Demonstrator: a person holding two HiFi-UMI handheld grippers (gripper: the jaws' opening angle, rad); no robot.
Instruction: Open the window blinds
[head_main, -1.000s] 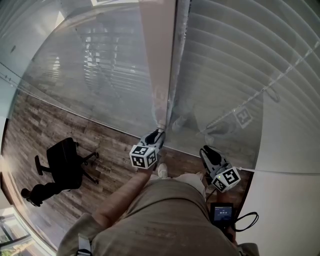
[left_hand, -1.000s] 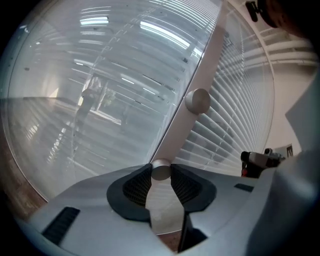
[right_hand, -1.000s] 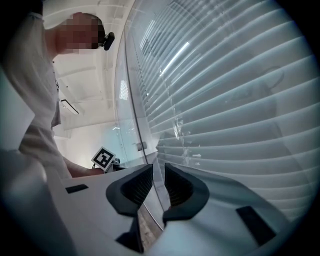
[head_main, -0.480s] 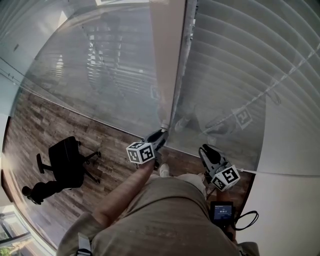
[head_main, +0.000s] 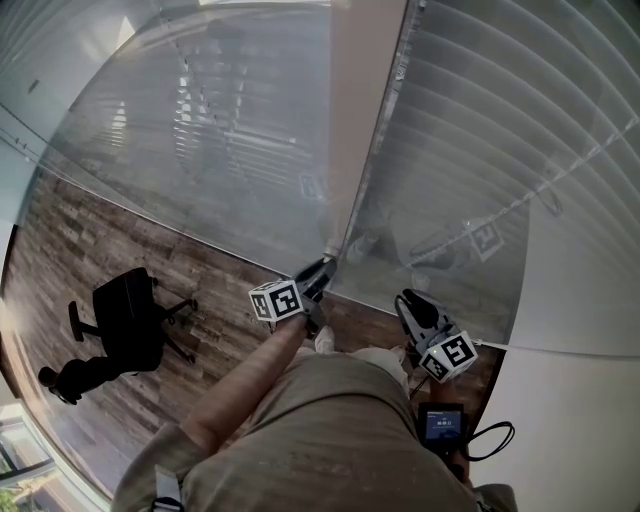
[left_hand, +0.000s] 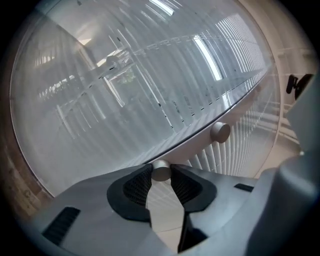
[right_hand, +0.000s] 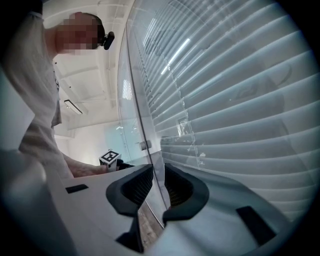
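Left gripper (left_hand: 161, 172): jaws pinching round knob (left_hand: 161, 170), presumably to twist blinds (head_main: 480, 120) open; right gripper (right_hand: 156, 184) narrow, empty.

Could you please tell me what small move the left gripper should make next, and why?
Probably roll the left gripper about its own axis to twist the knob. Its fingers are clamped on that knob, and the slats of the blinds look closed.
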